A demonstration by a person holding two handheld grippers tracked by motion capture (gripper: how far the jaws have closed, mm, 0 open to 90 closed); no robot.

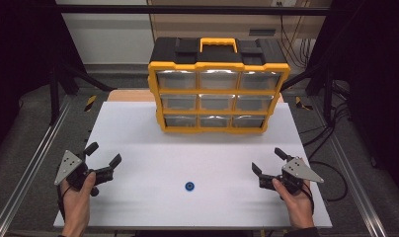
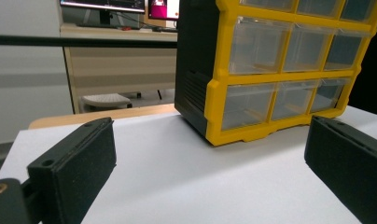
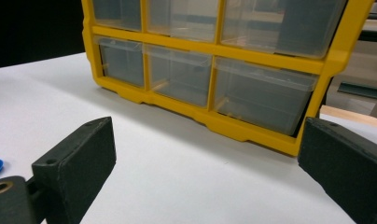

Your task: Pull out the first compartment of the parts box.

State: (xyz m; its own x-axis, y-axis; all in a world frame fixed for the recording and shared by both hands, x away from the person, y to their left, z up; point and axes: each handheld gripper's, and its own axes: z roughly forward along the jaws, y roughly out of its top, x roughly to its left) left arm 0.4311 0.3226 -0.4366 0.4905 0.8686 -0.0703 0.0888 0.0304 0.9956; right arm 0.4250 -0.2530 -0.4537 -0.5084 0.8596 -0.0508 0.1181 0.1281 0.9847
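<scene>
A small blue ring, possibly a washer, lies flat on the white table between the two grippers. The left gripper and right gripper both rest wide open, empty, facing a yellow drawer cabinet.

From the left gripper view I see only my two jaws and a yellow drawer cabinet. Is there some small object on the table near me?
Observer: Yes, a small blue disc lies on the white table, between the two grippers.
Operator: Is the right gripper holding something?
Observer: No, the right gripper is open and empty, resting at the table's right side.
Operator: How many drawers has the cabinet?
Observer: The drawer cabinet has nine clear drawers, three rows of three, all closed, with a yellow handle on top.
</scene>
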